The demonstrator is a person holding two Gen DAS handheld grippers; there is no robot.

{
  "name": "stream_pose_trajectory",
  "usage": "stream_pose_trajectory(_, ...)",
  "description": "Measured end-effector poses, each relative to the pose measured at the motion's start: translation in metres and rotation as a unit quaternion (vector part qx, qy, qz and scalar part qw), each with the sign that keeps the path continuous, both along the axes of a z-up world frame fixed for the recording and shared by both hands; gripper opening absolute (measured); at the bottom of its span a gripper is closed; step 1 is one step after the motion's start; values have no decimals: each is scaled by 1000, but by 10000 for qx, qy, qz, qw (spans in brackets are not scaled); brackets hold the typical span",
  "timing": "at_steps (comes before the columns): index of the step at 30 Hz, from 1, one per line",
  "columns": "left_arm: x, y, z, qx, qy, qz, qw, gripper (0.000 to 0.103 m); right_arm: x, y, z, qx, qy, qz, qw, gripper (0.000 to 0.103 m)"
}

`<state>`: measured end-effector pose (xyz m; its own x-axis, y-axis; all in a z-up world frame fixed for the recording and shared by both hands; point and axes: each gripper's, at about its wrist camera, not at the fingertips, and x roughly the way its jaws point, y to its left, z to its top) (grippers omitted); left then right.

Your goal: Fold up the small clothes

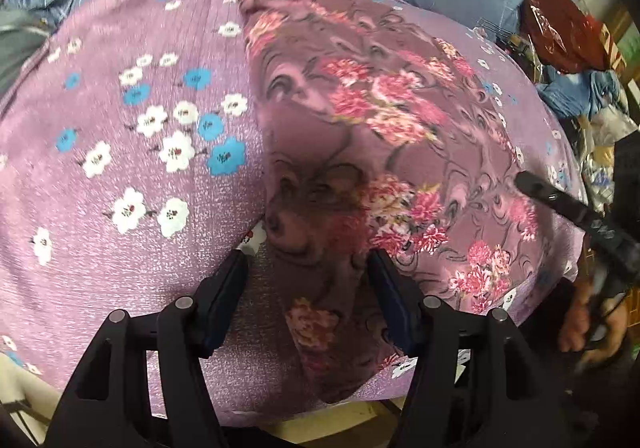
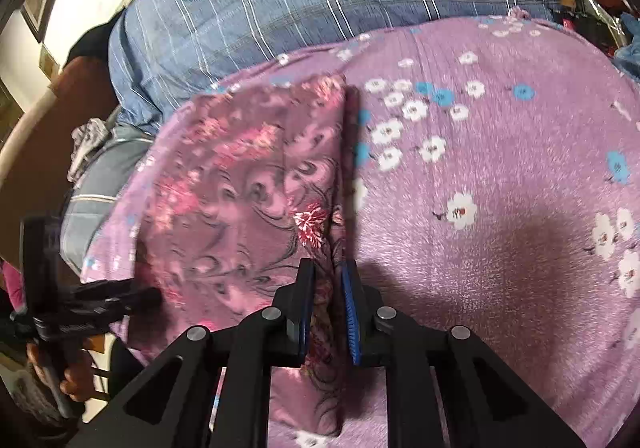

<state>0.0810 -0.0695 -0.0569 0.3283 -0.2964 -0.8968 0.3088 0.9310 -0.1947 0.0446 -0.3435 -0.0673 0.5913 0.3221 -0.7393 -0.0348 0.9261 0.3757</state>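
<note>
A small mauve garment with pink flowers (image 1: pixel 360 136) lies on a purple floral sheet (image 1: pixel 120 128). My left gripper (image 1: pixel 308 260) is open, its fingers astride the garment's near edge. In the right wrist view the garment (image 2: pixel 248 188) lies folded to the left on the sheet (image 2: pixel 500 208). My right gripper (image 2: pixel 326 280) is shut on the garment's near folded edge. The right gripper's finger (image 1: pixel 552 196) shows at the right of the left wrist view. The left gripper (image 2: pixel 136 294) shows at the left of the right wrist view.
Blue striped bedding (image 2: pixel 320 0) lies beyond the sheet. A red plastic bag (image 1: pixel 560 32) and heaped blue cloth (image 1: pixel 580 88) sit at the far right. A brown headboard edge (image 2: pixel 36 152) stands at the left.
</note>
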Motion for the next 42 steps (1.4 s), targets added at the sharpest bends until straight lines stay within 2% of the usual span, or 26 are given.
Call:
stream_pose_trajectory(3, 1, -4, 3, -25, -81, -24, 10000, 63, -11, -5, 11, 244, -18, -11, 9997, 24)
stream_pose_trajectory(5, 0, -4, 2, -44, -55, -34, 10000, 63, -17, -5, 9, 363, 108, -57, 9993, 39)
stream_pose_trajectory(8, -2, -4, -2, -54, 19, -26, 10000, 63, -25, -7, 0, 468, 297, -21, 9985, 40)
stream_pose_trajectory(9, -2, -4, -2, -61, 28, -26, 10000, 63, -28, -5, -4, 455, 333, -5, 9984, 39)
stream_pose_trajectory(10, -4, -3, -2, -60, 26, -23, 10000, 63, -30, -4, -6, 419, 345, 2, 9985, 29)
stream_pose_trajectory(11, -5, -4, -2, -52, 18, -18, 10000, 63, -34, -3, -6, 363, 277, 42, 9989, 10)
stream_pose_trajectory(13, -7, -4, -2, -47, 11, -8, 10000, 63, -37, 1, -2, 114, 170, 82, 9998, 9)
stream_pose_trajectory(15, -8, -4, -3, -37, 33, 5, 10000, 63, -33, 4, -6, -75, 247, 57, 9997, 9)
stream_pose_trajectory(18, -9, -2, 2, -26, 9, -49, 10000, 63, -30, 3, -9, 29, 363, 12, 9993, 9)
stream_pose_trajectory(20, -2, 9, 14, -265, -31, -34, 9996, 63, -29, 0, -2, 87, 309, -7, 9995, 15)
stream_pose_trajectory(23, 16, 28, 28, -693, -87, 272, 9972, 63, -25, -6, 14, 138, 73, -116, 9998, 18)
stream_pose_trajectory(24, 25, 33, 30, -760, -30, 377, 9964, 63, -19, -8, 20, 173, -1, -114, 9998, 21)
stream_pose_trajectory(26, 39, 35, 27, -816, 132, 464, 9955, 63, -7, -7, 27, 255, -95, -127, 9995, 34)
stream_pose_trajectory(27, 46, 33, 23, -888, 243, 466, 9947, 63, -1, -6, 28, 291, -110, -109, 9995, 36)
stream_pose_trajectory(31, 58, 22, -1, -922, 564, 428, 9932, 63, 27, 10, 18, 149, -54, 13, 9999, 38)
stream_pose_trajectory(34, 59, 22, -5, -1073, 667, 421, 9911, 64, 45, 21, -2, -97, 310, 43, 9995, 40)
stream_pose_trajectory(36, 62, 22, 6, -1062, 499, 307, 9926, 64, 47, 18, 1, 55, 255, -5, 9997, 40)
stream_pose_trajectory(39, 77, 18, 20, -799, 146, 300, 9962, 64, 59, 6, 13, 244, 105, -155, 9995, 42)
stream_pose_trajectory(41, 93, 16, 17, -803, 164, 322, 9961, 65, 77, -1, 15, 388, 136, -234, 9989, 52)
stream_pose_trajectory(42, 102, 12, 12, -861, 247, 370, 9953, 65, 85, -2, 14, 418, 173, -245, 9987, 53)
